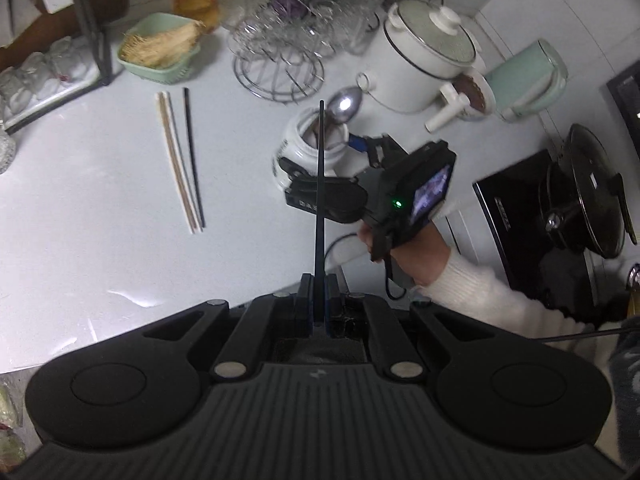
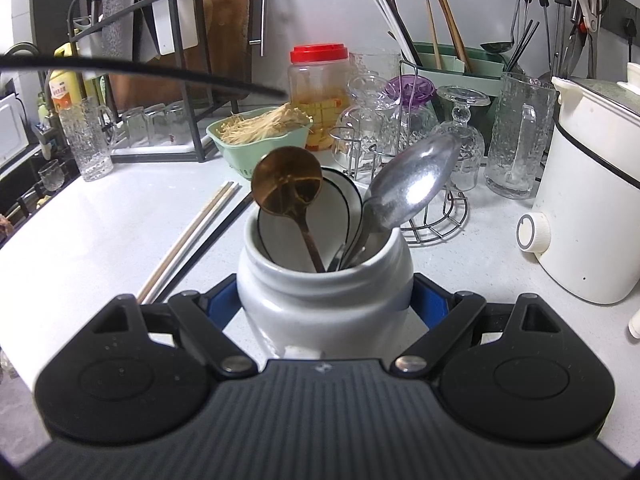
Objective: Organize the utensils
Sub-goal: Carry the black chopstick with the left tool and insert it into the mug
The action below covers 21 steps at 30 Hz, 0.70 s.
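Observation:
My left gripper [image 1: 319, 280] is shut on a black chopstick [image 1: 319, 184], which points straight ahead, its tip over the white ceramic jar [image 1: 304, 152]. In the right wrist view that chopstick [image 2: 160, 70] hangs in the air at the upper left. My right gripper [image 2: 325, 294] is shut on the jar [image 2: 320, 320], blue pads against both sides. The jar holds a brown spoon [image 2: 286, 184], a steel spoon [image 2: 412, 184] and a white ceramic spoon [image 2: 340, 208]. A few chopsticks [image 1: 180, 160], pale ones and a black one, lie side by side on the white counter left of the jar.
A green basket of pale strands [image 1: 160, 46] and a wire rack of glasses [image 1: 280, 60] stand behind the jar. A white electric pot [image 1: 424, 52] is at the right, with a black pan on a cooktop [image 1: 580, 196] beyond. A white sleeve [image 1: 480, 288] reaches in from the right.

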Motion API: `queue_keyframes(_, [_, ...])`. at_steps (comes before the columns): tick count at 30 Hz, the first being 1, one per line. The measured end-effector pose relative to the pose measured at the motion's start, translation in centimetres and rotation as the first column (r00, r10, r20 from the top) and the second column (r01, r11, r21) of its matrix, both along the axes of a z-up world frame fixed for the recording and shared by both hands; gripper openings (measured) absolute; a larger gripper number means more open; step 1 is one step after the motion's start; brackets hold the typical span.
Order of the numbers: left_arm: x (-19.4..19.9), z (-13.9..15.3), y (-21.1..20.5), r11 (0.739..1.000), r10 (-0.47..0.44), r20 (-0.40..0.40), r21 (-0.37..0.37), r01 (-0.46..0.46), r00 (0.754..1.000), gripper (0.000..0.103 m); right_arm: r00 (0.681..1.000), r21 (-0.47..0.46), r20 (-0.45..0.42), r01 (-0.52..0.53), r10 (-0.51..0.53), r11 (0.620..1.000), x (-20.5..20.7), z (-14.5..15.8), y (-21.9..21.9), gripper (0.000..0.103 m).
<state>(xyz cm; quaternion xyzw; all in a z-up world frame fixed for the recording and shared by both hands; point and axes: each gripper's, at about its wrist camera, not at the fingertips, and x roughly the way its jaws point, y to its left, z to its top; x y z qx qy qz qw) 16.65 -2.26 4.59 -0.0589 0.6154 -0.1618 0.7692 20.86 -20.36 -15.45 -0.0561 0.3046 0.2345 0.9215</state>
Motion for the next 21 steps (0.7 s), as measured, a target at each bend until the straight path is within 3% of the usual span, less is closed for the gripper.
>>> queue_keyframes(7, [2.1, -1.3, -1.8, 0.997, -0.079, -0.094, 0.011, 0.08, 0.992, 0.005, 1.0, 0.005, 0.007, 0.002, -0.002, 1.0, -0.1, -0.1, -0.1, 0.091])
queue_keyframes(11, [4.2, -1.9, -2.7, 0.991, -0.111, -0.125, 0.054, 0.119, 0.986, 0.005, 1.0, 0.011, 0.015, 0.003, -0.003, 1.0, -0.2, -0.2, -0.2, 0.09])
queue_keyframes(14, [5.4, -2.0, -3.9, 0.977, -0.159, -0.131, 0.121, 0.175, 0.979, 0.005, 1.0, 0.014, 0.02, 0.004, -0.004, 1.0, -0.3, -0.2, -0.2, 0.091])
queue_keyframes(21, [8.7, -2.7, -5.9, 0.952, -0.224, -0.196, 0.166, 0.258, 0.955, 0.005, 1.0, 0.018, 0.027, 0.003, -0.003, 1.0, -0.4, -0.3, -0.3, 0.091])
